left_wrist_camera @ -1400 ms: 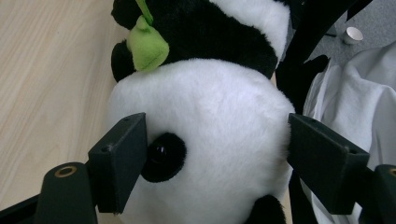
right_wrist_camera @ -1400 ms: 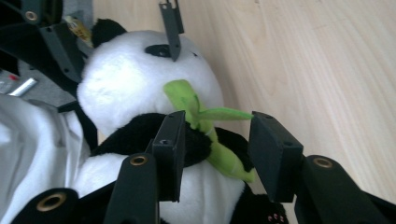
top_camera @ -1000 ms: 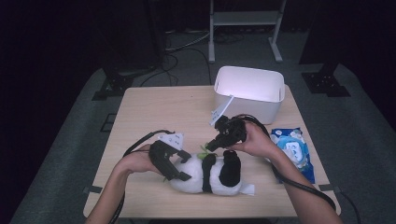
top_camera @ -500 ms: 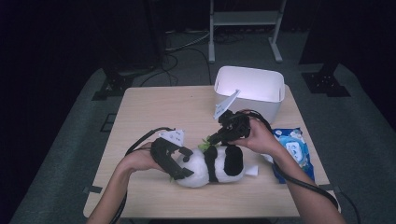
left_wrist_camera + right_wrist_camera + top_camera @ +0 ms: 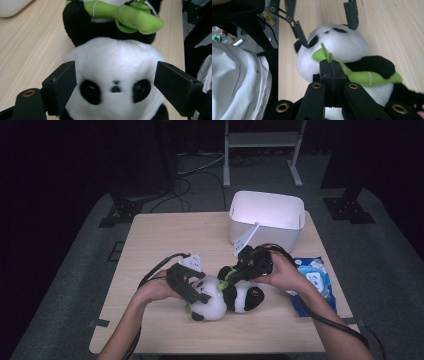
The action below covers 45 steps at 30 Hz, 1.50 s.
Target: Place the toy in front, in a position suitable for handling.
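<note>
The toy panda (image 5: 220, 297) has slid a little toward the middle of the table (image 5: 165, 232) and now lies low in the frame. The left gripper (image 5: 113, 85) is wide open around its head. The right gripper (image 5: 331, 65) pinches its green bamboo (image 5: 362, 75) tight

panda toy (image 5: 225, 299): 1 | bin (image 5: 267, 220): 1 | wipes pack (image 5: 315, 282): 1 | gripper: 2

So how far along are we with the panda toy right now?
Done: the right gripper has pinched the green bamboo leaf on the panda. In hand: the left gripper straddles its head, jaws open. Left: the white bin holds nothing visible.
</note>
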### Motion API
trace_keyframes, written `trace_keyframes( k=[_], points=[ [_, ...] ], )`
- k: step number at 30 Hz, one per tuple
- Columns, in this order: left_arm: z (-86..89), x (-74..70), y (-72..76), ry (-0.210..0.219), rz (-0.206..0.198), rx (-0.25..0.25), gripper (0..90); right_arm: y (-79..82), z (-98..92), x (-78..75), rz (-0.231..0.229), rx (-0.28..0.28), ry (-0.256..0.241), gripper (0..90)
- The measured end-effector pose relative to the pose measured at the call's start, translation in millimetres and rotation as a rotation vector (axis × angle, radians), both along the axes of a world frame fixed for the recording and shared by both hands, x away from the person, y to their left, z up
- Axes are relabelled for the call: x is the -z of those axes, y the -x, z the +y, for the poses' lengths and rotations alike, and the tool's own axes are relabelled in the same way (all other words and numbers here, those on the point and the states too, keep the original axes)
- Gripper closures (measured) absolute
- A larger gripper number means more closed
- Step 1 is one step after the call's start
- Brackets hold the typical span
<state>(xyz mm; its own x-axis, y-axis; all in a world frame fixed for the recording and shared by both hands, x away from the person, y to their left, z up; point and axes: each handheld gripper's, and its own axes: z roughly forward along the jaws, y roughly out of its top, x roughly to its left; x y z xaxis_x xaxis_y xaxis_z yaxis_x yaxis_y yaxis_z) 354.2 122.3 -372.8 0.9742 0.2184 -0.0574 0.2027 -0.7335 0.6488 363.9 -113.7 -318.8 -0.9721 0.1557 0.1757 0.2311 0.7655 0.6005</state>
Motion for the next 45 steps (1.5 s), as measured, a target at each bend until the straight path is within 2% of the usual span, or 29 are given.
trace_keyframes(
  k=[5, 10, 14, 22, 32, 45],
  points=[
    [-2.6, 5.4, -0.9, -0.004, 0.022, 0.016, 16.9, 5.7, 3.3, -2.3, 0.006, -0.026, 0.003, 89.6],
    [-3.0, 6.5, -0.1, -0.008, 0.030, 0.022, 16.9, 2.2, 1.9, 3.1, 0.033, -0.024, -0.002, 87.9],
    [-3.4, 6.5, 0.4, -0.014, 0.031, 0.033, 16.9, -1.0, 0.1, 6.7, 0.065, -0.019, -0.005, 79.5],
    [-3.7, 6.4, 2.0, -0.013, 0.032, 0.048, 17.0, -5.2, -3.7, 10.2, 0.042, 0.017, 0.016, 77.4],
    [-3.1, 6.9, 3.7, -0.008, 0.030, 0.073, 17.1, -9.9, -5.8, 30.7, 0.037, 0.053, 0.069, 74.9],
    [-7.6, 12.2, 4.7, 0.012, 0.029, 0.080, 17.2, -1.9, -19.5, 40.8, 0.027, 0.068, 0.061, 74.0]
  ],
)
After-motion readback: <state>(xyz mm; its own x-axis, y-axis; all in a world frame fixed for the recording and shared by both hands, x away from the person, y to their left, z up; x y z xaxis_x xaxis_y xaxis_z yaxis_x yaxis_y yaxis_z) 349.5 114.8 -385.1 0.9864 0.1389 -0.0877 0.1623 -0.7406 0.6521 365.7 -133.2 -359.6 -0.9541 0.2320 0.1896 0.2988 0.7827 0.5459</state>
